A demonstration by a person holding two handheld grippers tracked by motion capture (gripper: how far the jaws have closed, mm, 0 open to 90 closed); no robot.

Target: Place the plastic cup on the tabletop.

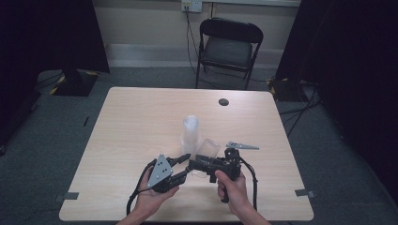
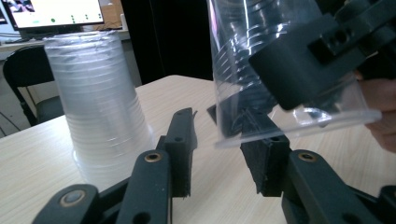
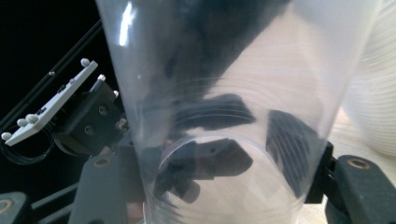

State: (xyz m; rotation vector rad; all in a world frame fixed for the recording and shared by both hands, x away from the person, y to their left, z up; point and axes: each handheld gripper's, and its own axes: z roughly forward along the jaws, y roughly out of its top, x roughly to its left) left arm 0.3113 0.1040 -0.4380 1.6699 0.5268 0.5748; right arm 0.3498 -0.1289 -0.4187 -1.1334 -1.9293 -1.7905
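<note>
Right hand-held gripper (image 1: 197, 165): clamps cup (image 1: 208, 149), axis toward 1 o'clock.
Left hand-held gripper (image 2: 219, 154): unclamped, rim (image 2: 299, 128) at 12 o'clock, nearer.

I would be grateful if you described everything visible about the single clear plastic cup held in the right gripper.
The single clear plastic cup is thin, see-through and tapered, with fine ribs around its wall and a rolled rim. It is off the light wooden table, tilted, clamped across its wall by the right gripper, whose jaws are shut on it. In the left gripper view its rim hangs just above the left gripper, whose jaws stand apart below it. It looks empty and undamaged.
</note>
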